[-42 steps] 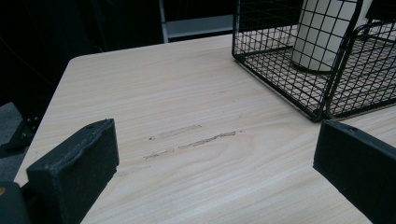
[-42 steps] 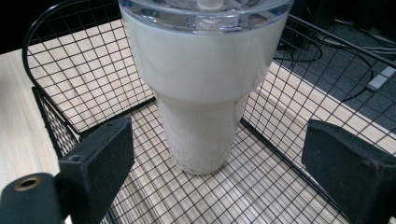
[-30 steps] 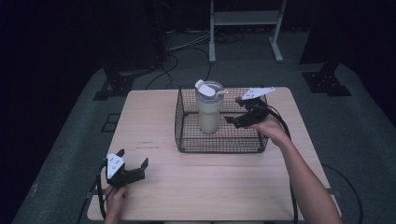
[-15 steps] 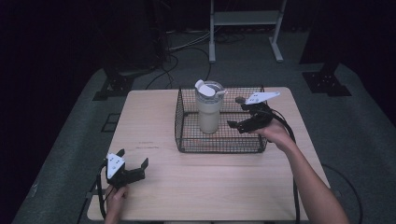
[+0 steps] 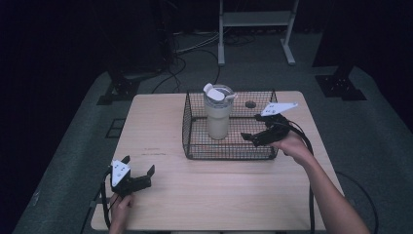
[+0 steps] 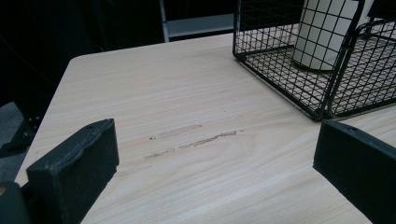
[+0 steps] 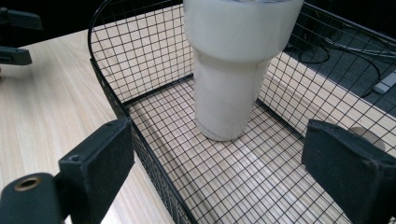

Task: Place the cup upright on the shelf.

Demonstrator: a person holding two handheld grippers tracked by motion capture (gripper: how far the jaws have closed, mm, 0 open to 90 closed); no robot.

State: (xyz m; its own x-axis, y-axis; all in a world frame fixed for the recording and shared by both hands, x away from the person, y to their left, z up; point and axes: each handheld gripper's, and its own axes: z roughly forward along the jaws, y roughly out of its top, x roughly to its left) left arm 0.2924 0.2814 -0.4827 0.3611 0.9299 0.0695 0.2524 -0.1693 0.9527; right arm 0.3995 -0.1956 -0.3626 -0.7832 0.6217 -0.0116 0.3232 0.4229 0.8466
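A light wooden table (image 5: pixel 214 195) is seen from above, standing on a grey floor mat (image 5: pixel 73 161) in a dark room. At about 12 o'clock beyond the table, a white metal stand (image 5: pixel 255 19) is seen, with cables (image 5: pixel 190 48) lying on the floor toward 11 o'clock.

A black wire basket (image 5: pixel 229 148) is set on the far half of the table, at roughly 1 o'clock from the table's middle. Inside it, toward its 9 o'clock side, a cream-white tumbler (image 5: pixel 217 117) is stood upright on the basket floor, well apart from the near wall; its lid flap is raised at the top. In the right gripper view the tumbler (image 7: pixel 233 70) is seen straight ahead at 12 o'clock, with the basket's wire wall (image 7: pixel 140 51) curving behind it at 10 o'clock. A small round hole (image 5: pixel 250 104) in the tabletop is seen behind the basket.

The right gripper (image 5: pixel 253 129) is held at the basket's 3 o'clock end, over its rim, pointing toward the tumbler. Its jaws are spread wide apart and nothing is gripped between them; the tumbler is not touched.

The left gripper (image 5: pixel 139 165) is held low at the table's 7 o'clock corner, well apart from the basket. Its jaws are likewise spread wide with nothing between them, and in the left gripper view bare tabletop (image 6: pixel 187 140) is seen between them, with the basket corner (image 6: pixel 322 112) at 2 o'clock.
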